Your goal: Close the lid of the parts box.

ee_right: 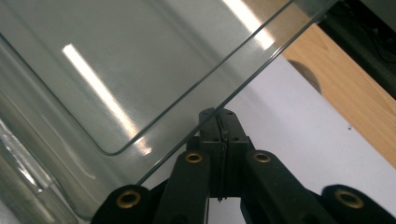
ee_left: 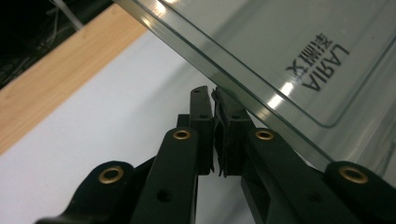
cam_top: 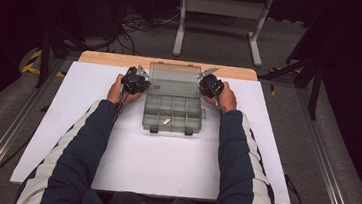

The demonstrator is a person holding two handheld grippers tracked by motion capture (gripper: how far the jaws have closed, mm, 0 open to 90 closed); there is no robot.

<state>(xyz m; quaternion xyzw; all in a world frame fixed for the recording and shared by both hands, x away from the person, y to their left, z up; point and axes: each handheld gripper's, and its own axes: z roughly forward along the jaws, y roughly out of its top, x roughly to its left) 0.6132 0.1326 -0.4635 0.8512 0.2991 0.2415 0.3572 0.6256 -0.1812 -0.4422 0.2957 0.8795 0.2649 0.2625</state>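
I have the left gripper [cam_top: 143, 82] and right gripper [cam_top: 204, 82], jaws together, braced against the side edges of the lid [cam_top: 173, 79] to keep the organizer box [cam_top: 173, 114] open

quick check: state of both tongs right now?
Left tongs: shut, beside the edge of the organizer box lid; a grip on it cannot be told.
Right tongs: shut on the lid's edge.

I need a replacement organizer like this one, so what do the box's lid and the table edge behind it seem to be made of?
Lid: apparently clear, slightly grey-tinted plastic, glossy; light streaks reflect off it and the surface behind shows through. Table edge: looks like light wood or wood laminate, matte, warm tan; which one is unclear.
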